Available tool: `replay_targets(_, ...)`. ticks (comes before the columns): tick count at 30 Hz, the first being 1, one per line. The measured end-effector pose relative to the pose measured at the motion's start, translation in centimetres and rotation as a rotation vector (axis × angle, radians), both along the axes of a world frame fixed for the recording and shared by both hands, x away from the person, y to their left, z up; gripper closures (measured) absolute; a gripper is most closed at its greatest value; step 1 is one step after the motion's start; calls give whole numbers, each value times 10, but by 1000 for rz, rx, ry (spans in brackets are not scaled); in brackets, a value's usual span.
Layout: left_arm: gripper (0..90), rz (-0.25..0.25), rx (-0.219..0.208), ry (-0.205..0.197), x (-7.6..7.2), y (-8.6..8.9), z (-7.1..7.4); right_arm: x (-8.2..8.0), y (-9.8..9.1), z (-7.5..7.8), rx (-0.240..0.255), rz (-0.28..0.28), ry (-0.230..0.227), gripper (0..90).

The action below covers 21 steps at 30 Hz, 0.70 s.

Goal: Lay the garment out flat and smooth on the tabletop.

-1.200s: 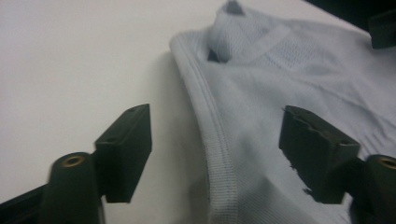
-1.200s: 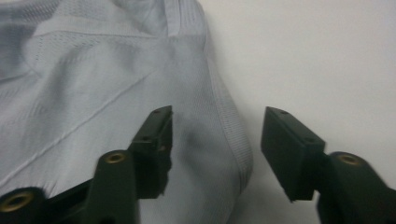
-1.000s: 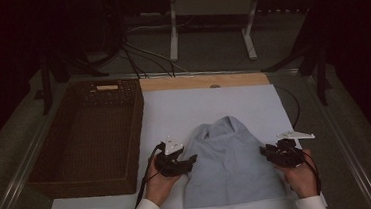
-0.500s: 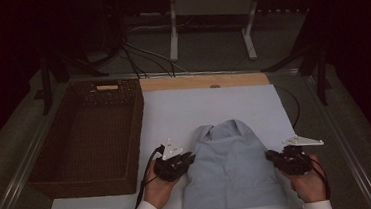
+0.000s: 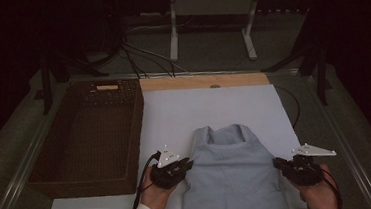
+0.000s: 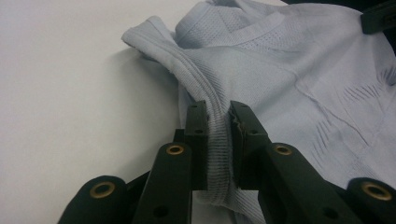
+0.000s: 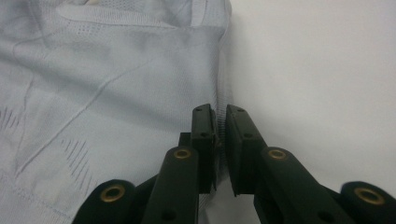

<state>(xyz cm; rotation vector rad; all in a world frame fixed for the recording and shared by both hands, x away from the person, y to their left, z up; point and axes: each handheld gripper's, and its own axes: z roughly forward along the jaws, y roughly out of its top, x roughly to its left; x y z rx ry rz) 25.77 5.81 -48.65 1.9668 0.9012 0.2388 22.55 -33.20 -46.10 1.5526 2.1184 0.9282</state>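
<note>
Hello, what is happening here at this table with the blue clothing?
A person holds a gripper in each hand and works on a light blue sleeveless top that lies on a white board. The left gripper is shut on the ribbed edge of one side, its jaws having just closed there. The right gripper pinches the opposite side edge. A brown wicker basket stands to the left of the board.

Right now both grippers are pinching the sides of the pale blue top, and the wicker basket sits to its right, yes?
Not quite: in the high view the wicker basket sits left of the pale blue top. The left gripper and right gripper do pinch its sides.
</note>
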Motion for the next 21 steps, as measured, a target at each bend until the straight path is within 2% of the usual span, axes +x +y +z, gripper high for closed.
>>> replay_targets(2,790,1,1,-5,0,-1,0,1,1,0,-1,-2,-4,802)
replay_targets(4,787,3,0,-8,0,-2,1,3,3,0,-13,-5,-23,696)
replay_targets(7,787,0,-1,-13,0,-4,2,4,5,3,0,6,-49,563)
replay_targets(11,789,-8,-10,-29,-4,-7,6,8,12,9,14,12,-97,438)
replay_targets(16,788,-38,-15,-64,-11,-12,15,13,26,14,20,38,-124,387)
replay_targets(21,787,-63,-31,-83,-17,-18,18,16,44,20,70,99,-130,377)
